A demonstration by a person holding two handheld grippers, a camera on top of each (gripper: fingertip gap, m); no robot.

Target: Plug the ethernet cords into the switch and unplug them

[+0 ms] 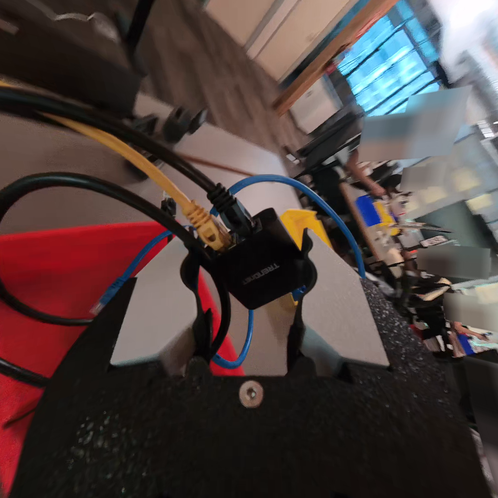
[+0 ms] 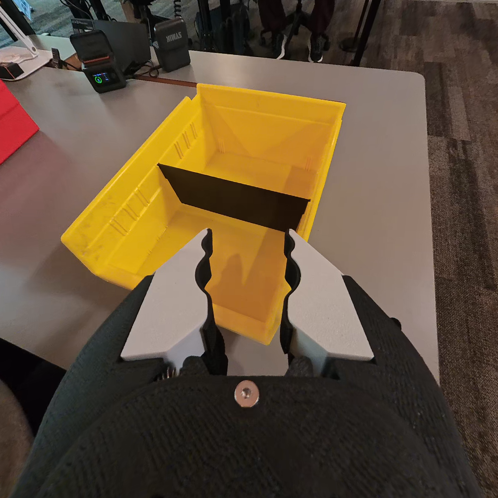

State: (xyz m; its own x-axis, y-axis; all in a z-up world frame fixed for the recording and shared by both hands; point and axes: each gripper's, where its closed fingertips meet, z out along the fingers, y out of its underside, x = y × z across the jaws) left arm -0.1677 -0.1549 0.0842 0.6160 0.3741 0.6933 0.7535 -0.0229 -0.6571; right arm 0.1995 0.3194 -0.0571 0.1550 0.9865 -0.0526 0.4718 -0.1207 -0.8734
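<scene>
The switch (image 1: 258, 269), a small black box, is clamped between the left gripper (image 1: 249, 250) jaws and held above the bench (image 1: 80, 151), yellow cord (image 1: 151, 167) and black cord (image 1: 172, 156) plugged in, blue cord (image 1: 310, 194) looping loose. It is judged light and rigid; cords are best taken at their stiff boots. White lettering is carried on its top. The right gripper (image 2: 249, 233) jaws are parted, empty, over the yellow bin (image 2: 134, 194).

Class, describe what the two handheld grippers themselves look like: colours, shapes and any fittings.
Both look alike. The left gripper and right gripper each have a rough, speckled black body with one silver hex screw at its centre. Two pale grey, wedge-shaped fingers taper to points, lined inside with wavy black pads. No sleeves or hands are visible.
</scene>
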